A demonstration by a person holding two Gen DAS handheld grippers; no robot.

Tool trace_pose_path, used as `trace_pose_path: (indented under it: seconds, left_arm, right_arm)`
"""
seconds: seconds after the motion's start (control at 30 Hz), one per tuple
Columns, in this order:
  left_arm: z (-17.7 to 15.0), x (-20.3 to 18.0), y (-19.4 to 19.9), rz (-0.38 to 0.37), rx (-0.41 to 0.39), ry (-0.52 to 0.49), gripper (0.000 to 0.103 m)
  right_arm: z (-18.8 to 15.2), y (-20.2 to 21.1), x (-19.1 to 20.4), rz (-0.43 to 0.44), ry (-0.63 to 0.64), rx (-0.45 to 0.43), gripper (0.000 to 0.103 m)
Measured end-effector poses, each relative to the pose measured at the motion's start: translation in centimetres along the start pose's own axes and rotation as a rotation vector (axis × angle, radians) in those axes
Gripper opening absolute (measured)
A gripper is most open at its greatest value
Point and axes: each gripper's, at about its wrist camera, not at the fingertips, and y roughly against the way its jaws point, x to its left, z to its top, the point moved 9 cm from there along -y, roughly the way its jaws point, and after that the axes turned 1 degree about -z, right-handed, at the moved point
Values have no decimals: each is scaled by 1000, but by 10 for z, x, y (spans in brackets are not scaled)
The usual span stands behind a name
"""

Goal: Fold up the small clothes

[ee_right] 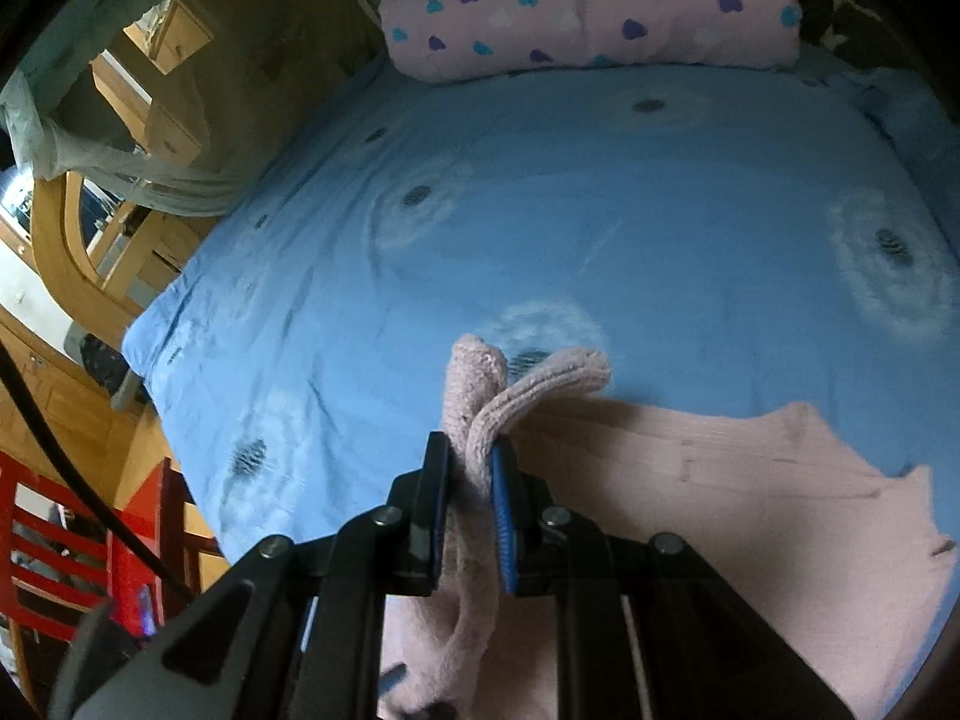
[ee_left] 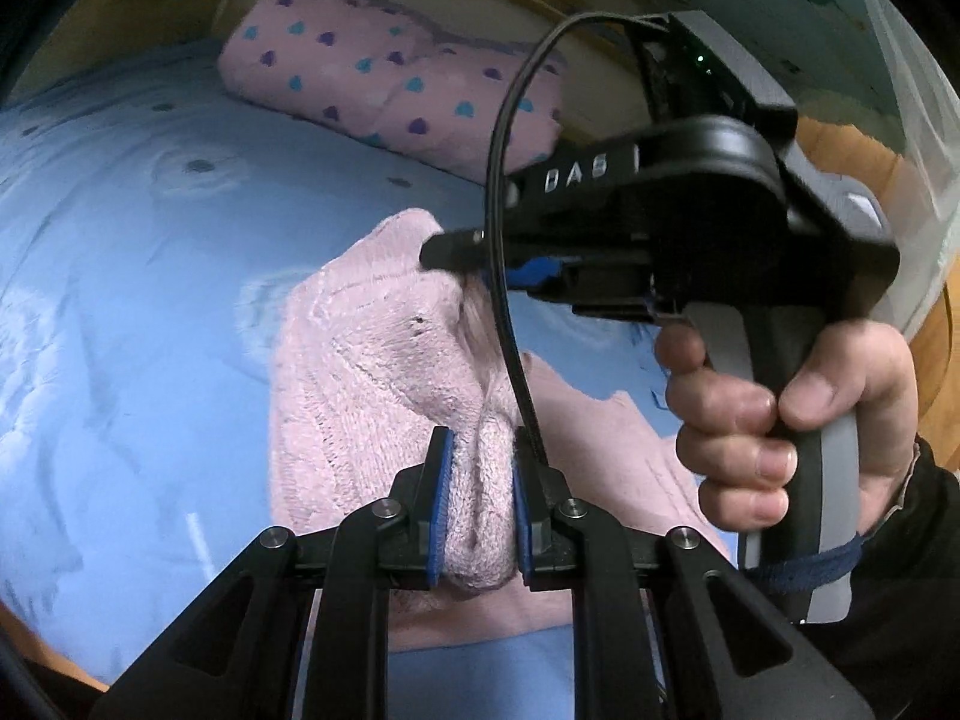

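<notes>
So both tools had hold of the same soft pink knitted garment [ee_left: 372,372], lifted partly off the bed, which was covered in a light blue patterned sheet [ee_left: 120,300]. The left tool [ee_left: 477,504] was clamped on a bunched-up fold of the knit, its blue pads squeezing the wad from both sides. The right tool [ee_right: 468,504] was pinched on a thinner edge, with two rounded loops of ribbed fabric poking out past the tips. In the left view you could also see the right tool from the side, a hand [ee_left: 780,420] wrapped round its grey handle. The rest of the garment draped down and lay flat on the sheet in the lower right of the right view. A pink pillow with blue and purple hearts [ee_right: 588,6] sat well apart at the head of the bed. My guess: this thing's light, floppy and stretchy, not slippery at all, so grabbing hems or corners beats grabbing a wad, since bunches sag and twist.
</notes>
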Motion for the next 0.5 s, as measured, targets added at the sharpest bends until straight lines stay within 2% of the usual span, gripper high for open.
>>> trace_pose_path:
  seconds: [0.13, 0.3, 0.37, 0.5]
  left_arm:
    - [-6, -20, -16, -6, 14, -81, 0]
    - [-15, -48, -29, -85, 60, -98, 0]
    - [-16, -56, -35, -86, 70, -126, 0]
    - [-13, -70, -48, -89, 75, -151, 0]
  right_arm:
    - [-6, 18, -27, -7, -11, -16, 14]
    - [-14, 37, -61, 38, -68, -78, 14]
    - [-18, 41, -67, 40, -72, -64, 14]
    - [-17, 55, -73, 52, -43, -100, 14]
